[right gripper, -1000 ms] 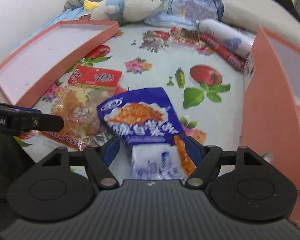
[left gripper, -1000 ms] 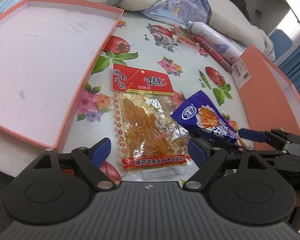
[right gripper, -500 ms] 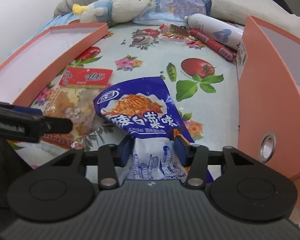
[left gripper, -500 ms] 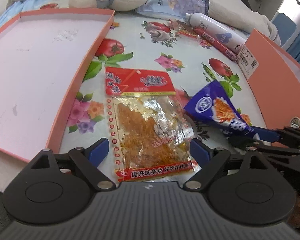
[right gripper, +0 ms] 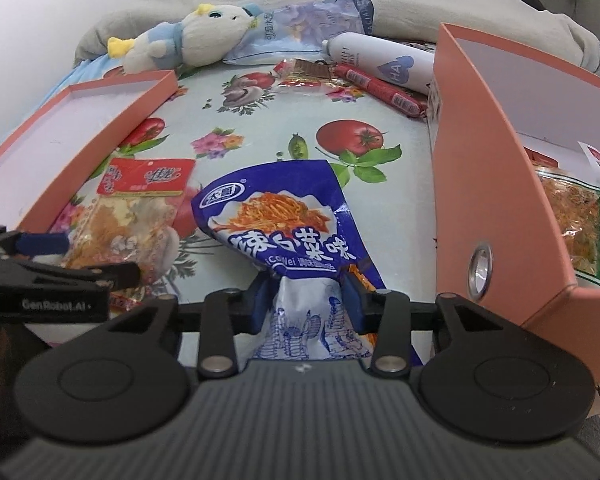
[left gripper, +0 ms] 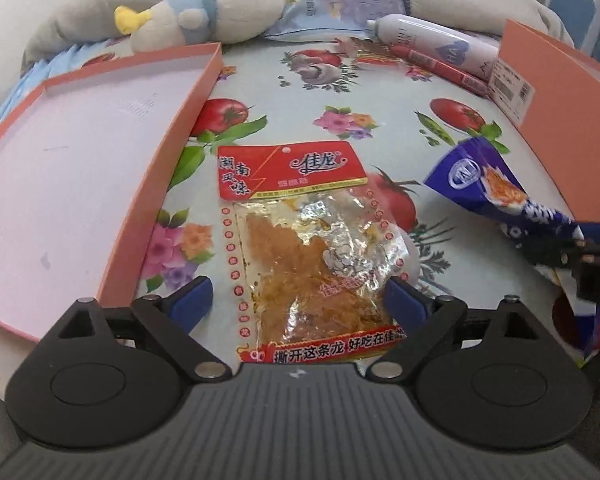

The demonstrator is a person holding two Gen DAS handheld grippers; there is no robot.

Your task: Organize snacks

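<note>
- A bench (left gripper: 380, 92) is seen covered by a glossy pale oilcloth printed with tomatoes, flowers and pea pods.
- A shallow salmon-pink cardboard lid (left gripper: 80, 168), rectangular with a low rim and a matte white inside, is laid flat at the left.
- A deeper salmon-pink box (right gripper: 496, 184) with smooth stiff walls and a metal eyelet is stood at the right; a crinkled clear snack pack (right gripper: 572, 220) with orange strands is lodged inside it.
- A soft plush toy (left gripper: 216, 8) in white, blue and yellow is laid at the far edge, beside a rounded white bottle (left gripper: 436, 46) and slim red sausage sticks (left gripper: 440, 66).
- A flat transparent snack bag (left gripper: 312, 256) with a red header and crumpled foil-like film is laid between the lid and the box, its lower part between the wide-open fingers of the left gripper (left gripper: 298, 304); the pads are not pressed on it.
- A glossy blue snack packet (right gripper: 284, 232) is pinched at its white lower end by the right gripper (right gripper: 306, 304), whose jaws have just been closing and are now clamped on the gathered film; the packet fans out above the fingers, near the box's left wall.
</note>
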